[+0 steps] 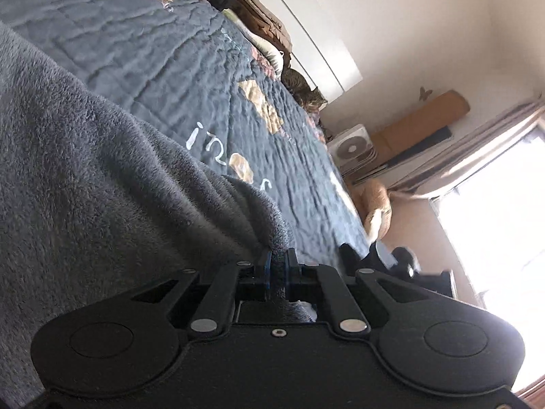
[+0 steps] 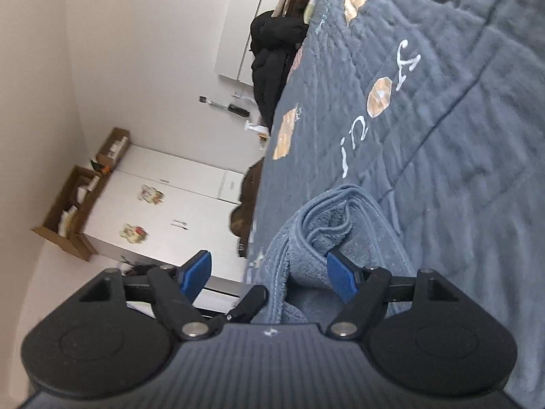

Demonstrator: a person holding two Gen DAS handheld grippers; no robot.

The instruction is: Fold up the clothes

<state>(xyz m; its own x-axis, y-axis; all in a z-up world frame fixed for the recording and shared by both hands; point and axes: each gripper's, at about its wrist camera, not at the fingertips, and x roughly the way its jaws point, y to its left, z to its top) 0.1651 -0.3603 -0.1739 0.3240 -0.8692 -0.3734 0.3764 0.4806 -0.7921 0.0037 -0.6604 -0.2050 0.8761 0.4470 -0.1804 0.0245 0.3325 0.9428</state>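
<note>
Two hand-held grippers at bed's near edge: left hand-held gripper (image 1: 277,264) pinched tight on grey fleece garment (image 1: 102,184); right hand-held gripper (image 2: 269,272) wide open, folded fleece corner between blue pads (image 2: 197,274), unpressed. Beyond, dark quilt (image 2: 425,119) with letters; cat (image 1: 308,93) at bed's far edge.

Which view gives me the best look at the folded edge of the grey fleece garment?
The right wrist view: the grey fleece garment shows its stitched hem and layered fold between the open right gripper. The left wrist view shows only a broad fuzzy expanse of it, pinched in the shut left gripper, with no hem visible.
</note>
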